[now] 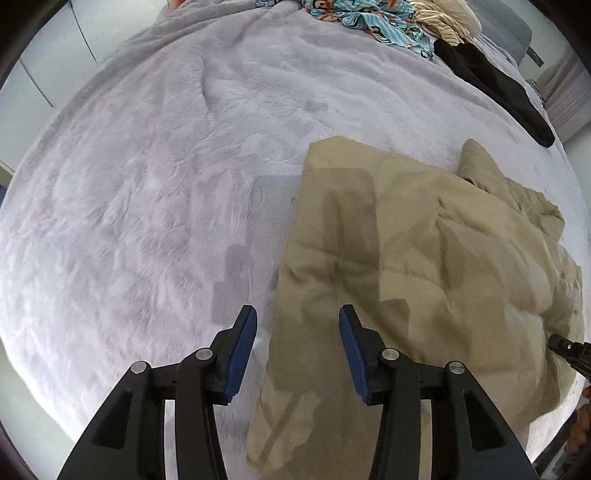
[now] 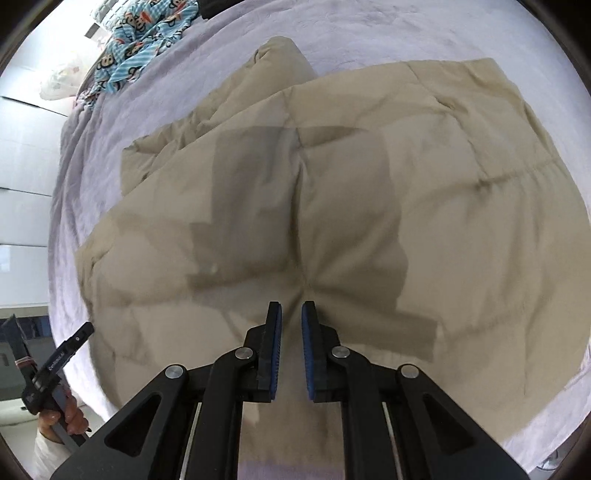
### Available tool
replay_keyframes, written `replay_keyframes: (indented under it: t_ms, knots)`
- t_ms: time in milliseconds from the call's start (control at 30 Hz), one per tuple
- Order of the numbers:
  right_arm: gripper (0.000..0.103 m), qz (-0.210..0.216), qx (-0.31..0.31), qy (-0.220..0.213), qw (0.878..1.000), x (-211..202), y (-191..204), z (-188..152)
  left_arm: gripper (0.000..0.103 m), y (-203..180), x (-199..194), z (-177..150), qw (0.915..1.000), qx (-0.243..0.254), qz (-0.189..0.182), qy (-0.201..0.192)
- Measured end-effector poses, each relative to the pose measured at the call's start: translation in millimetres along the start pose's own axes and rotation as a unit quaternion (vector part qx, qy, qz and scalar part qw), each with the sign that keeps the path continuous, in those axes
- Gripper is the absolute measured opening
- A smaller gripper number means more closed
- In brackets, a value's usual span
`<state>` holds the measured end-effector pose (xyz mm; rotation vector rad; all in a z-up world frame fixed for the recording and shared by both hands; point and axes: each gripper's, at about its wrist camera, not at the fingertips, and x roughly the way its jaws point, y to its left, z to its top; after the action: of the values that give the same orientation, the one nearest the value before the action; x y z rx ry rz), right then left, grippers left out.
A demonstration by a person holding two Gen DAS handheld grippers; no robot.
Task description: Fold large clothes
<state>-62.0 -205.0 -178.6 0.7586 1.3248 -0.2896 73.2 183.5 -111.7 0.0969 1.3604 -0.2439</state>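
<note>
jaws of both grippers apart, empty, tan quilted jacket (image 2: 332,184) flat on bed (image 1: 147,184)

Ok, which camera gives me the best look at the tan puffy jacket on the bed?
The right wrist view: the tan jacket fills most of the frame, its quilted panels and outline nearly whole on the grey blanket. The left wrist view catches it only on the right, cut off by the frame edge.

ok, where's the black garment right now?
Left wrist view, upper right: the long black garment lies on the grey fleece blanket, beyond the beige padded jacket.
</note>
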Motion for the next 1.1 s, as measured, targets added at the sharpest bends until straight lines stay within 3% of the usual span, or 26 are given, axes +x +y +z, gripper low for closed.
replay_keyframes:
  t_ms: [33, 167, 200, 233, 267, 467, 600, 633, 800, 1100]
  knots:
    - [0.018, 0.001, -0.001, 0.002, 1.000, -4, 1, -5, 0.048, -3, -4, -3, 1.0000, 0.002, 0.001, 0.002]
    - [0.050, -0.003, -0.008, -0.002, 1.000, -19, 4, -22, 0.052, -15, -15, -11, 0.9999, 0.009, 0.001, 0.011]
    - [0.051, -0.001, -0.005, -0.005, 1.000, -23, 5, -27, 0.061, -18, -20, -14, 0.9999, 0.010, 0.003, 0.012]
    - [0.051, 0.004, -0.004, -0.003, 1.000, -25, 5, -30, 0.082, -22, -21, -17, 0.9999, 0.010, 0.004, 0.010]
    - [0.051, 0.006, -0.003, 0.000, 1.000, -26, 6, -33, 0.087, -21, -23, -17, 0.9999, 0.009, 0.005, 0.003]
    - [0.051, 0.007, -0.017, 0.010, 1.000, -23, 22, -44, 0.087, -31, -25, -22, 0.9998, 0.016, -0.007, 0.012]
    - [0.060, 0.008, -0.027, 0.013, 1.000, -19, 31, -50, 0.088, -34, -25, -24, 0.9996, 0.025, -0.010, 0.010]
    - [0.060, 0.006, -0.030, 0.013, 0.999, -18, 34, -52, 0.103, -35, -25, -26, 0.9995, 0.026, -0.011, 0.012]
    - [0.075, 0.006, -0.035, 0.010, 0.999, -16, 43, -61, 0.103, -32, -27, -27, 0.9992, 0.038, -0.006, 0.011]
    - [0.086, 0.016, -0.030, -0.008, 0.999, -10, 62, -75, 0.103, -17, -21, -28, 0.9988, 0.048, -0.003, 0.013]
